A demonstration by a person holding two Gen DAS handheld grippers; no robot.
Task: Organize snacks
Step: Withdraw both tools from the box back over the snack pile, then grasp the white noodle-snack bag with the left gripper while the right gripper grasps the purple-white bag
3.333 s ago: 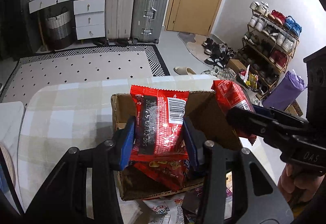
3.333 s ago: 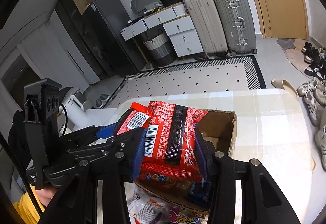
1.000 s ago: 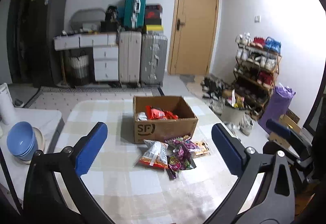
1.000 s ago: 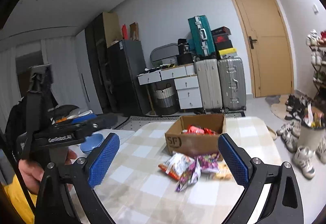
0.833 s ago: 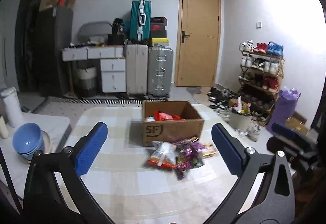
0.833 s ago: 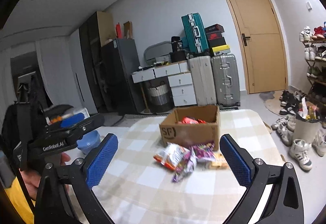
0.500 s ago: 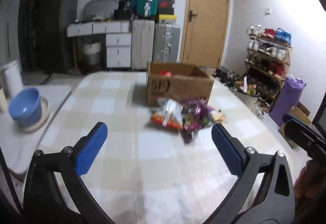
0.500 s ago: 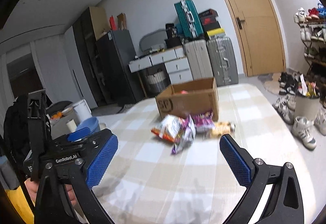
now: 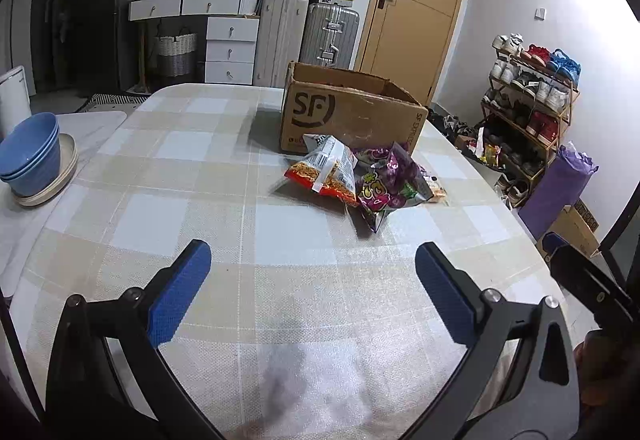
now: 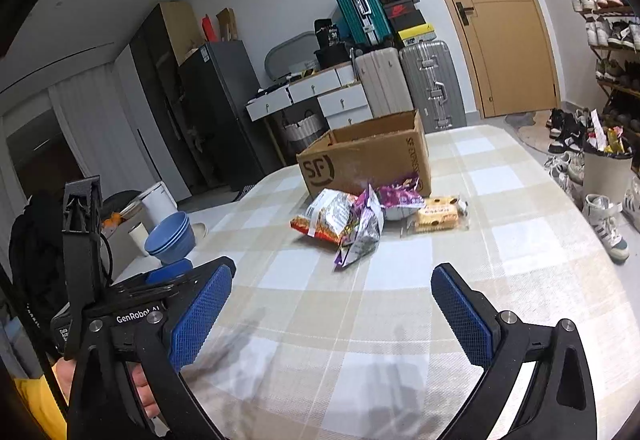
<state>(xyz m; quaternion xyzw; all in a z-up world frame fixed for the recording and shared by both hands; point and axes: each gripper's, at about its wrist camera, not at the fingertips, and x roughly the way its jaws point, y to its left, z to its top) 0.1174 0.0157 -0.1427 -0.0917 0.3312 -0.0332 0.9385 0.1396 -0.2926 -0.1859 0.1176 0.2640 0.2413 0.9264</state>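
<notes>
Both grippers, left gripper point(image 9: 312, 292) and right gripper point(image 10: 332, 306), spread wide, empty; snack bags point(image 9: 360, 176) piled against cardboard box point(image 9: 352, 114) front.

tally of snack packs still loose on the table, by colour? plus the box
Red/orange-and-white chip bag: 1
Purple bags: 2, overlapping, so the count is approximate
Clear pack of tan biscuits: 1
Cardboard box: 1, its contents are not visible from here
Total: 4 loose packs, 1 box
</notes>
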